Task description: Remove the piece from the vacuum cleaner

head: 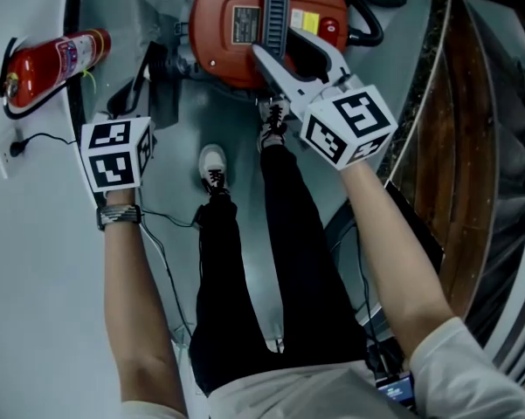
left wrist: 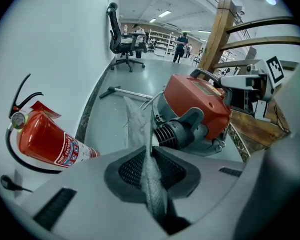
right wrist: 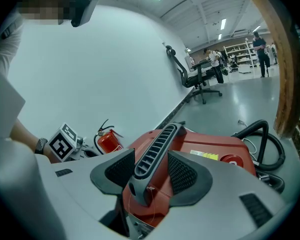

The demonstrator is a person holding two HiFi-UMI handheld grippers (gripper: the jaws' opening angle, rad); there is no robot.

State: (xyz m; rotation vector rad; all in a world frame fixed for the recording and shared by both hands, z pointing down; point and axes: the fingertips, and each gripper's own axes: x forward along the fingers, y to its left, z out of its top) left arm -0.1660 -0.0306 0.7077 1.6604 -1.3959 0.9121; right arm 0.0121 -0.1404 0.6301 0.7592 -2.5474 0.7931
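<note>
Head view: looks steeply down on a red vacuum cleaner point(head: 236, 33) sitting on the grey floor point(head: 179, 190), just beyond the person's two shoes point(head: 212, 166). Reaches the right gripper point(head: 297, 55) onto the top of the cleaner, with its marker cube point(head: 348, 125) turned toward the camera. Holds the left gripper point(head: 144, 77) at the cleaner's left side, close to the dark fittings there. Finds a red fire extinguisher point(head: 57, 59) lying tilted at the foot of the white wall point(head: 35, 304) on the left, apart from the cleaner.

Left gripper view: pinches a thin grey piece point(left wrist: 139, 121), limp like cloth, between jaws drawn narrow, both pads pressed flat on it. Lets the piece stand up past the jaw tips, just beside the cleaner's black ribbed outlet point(left wrist: 172, 134). Cannot tell whether its far edge touches the cleaner. Catches the right gripper beyond, over the red body.

Right gripper view: clamps the grey slotted handle point(right wrist: 157, 149) on top of the red body, near its closer end, with one pad against each side. Shows a black hose point(right wrist: 263, 139) curling away on the right of the cleaner, and the extinguisher low on the left by the wall.
</note>
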